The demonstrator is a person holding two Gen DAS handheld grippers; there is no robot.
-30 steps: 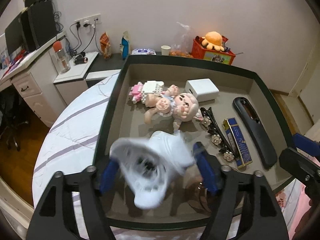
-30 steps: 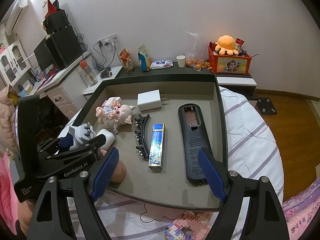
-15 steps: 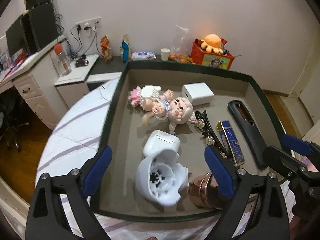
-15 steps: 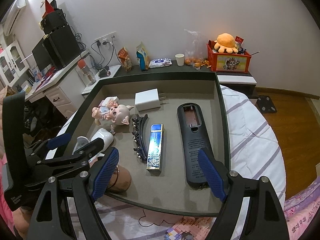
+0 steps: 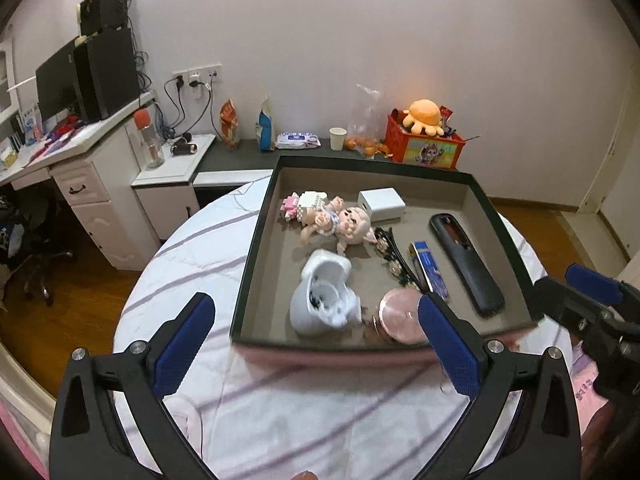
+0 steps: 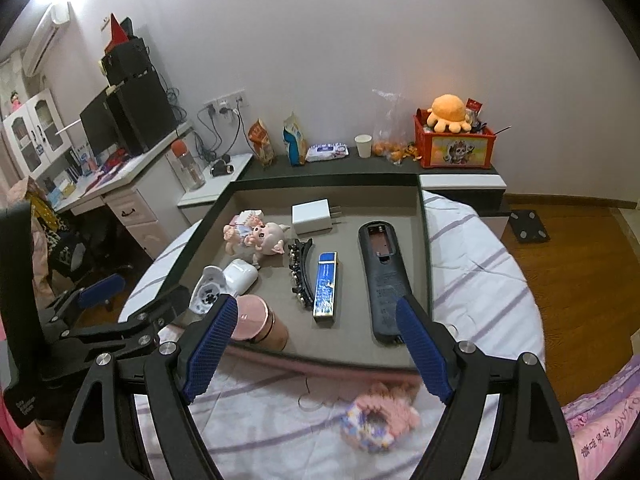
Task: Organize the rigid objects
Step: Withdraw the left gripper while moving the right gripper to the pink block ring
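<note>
A dark-rimmed tray (image 5: 256, 240) (image 6: 426, 248) lies on the round table. In it are a white fan-like gadget (image 5: 324, 300) (image 6: 224, 282), a pink round tin (image 5: 400, 316) (image 6: 256, 322), a pig doll (image 5: 340, 224) (image 6: 256, 236), a white charger (image 5: 382, 204) (image 6: 314, 218), black hair clips (image 5: 394, 256) (image 6: 300, 272), a blue lighter (image 5: 430, 274) (image 6: 326, 288) and a black remote (image 5: 466, 264) (image 6: 386, 280). My left gripper (image 5: 312, 348) is open and empty, in front of the tray. My right gripper (image 6: 316, 348) is open and empty above a pink block toy (image 6: 376, 420) on the cloth.
The table has a white striped cloth (image 5: 280, 412). Behind it stand a dark shelf with snacks and a red box with an orange plush (image 6: 452, 136), and a white desk (image 5: 92, 168) with a monitor at the left. Wooden floor lies around.
My left gripper let go of the white gadget, which now lies in the tray, and drew back over the cloth. My right gripper also drew back; the block toy came into view.
</note>
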